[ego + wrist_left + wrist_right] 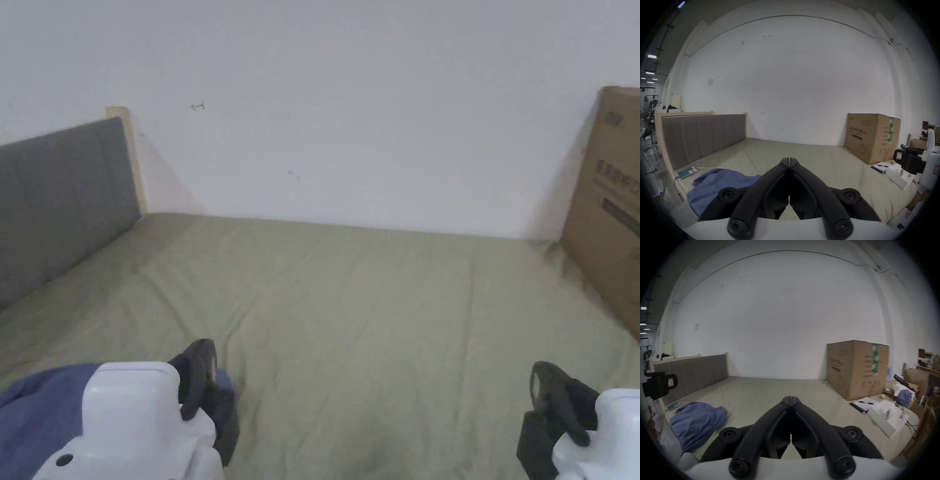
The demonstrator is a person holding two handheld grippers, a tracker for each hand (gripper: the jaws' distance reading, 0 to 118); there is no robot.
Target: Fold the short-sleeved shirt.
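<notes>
Starting position above the bed (350,300), which is covered with an olive-green sheet. I hold my left tongs (789,160) and my right tongs (791,398) level over the near edge, apart from each other; in each gripper view the two jaws meet tip to tip with nothing between them, so both are closed and empty.

The short-sleeved shirt (696,420), blue, lies in a loose crumpled heap on the left part of the bed near the grey headboard (703,136), just beside my left tongs and well apart from my right. It is not yet spread flat; I judge that no fold has begun. A small teal book (687,172) lies just beyond the heap. A cardboard box (857,368) stands at the right end, with papers and a pen near it.

Hazards, as I judge them:
- Collar, hem and sleeves are hidden in the bunched cloth, so a blind pinch may take several layers and lift a knot, not an edge.
- Closed jaws would only push the heap toward the book or off the near edge.
- Dragging may wrinkle the sheet beneath.
</notes>
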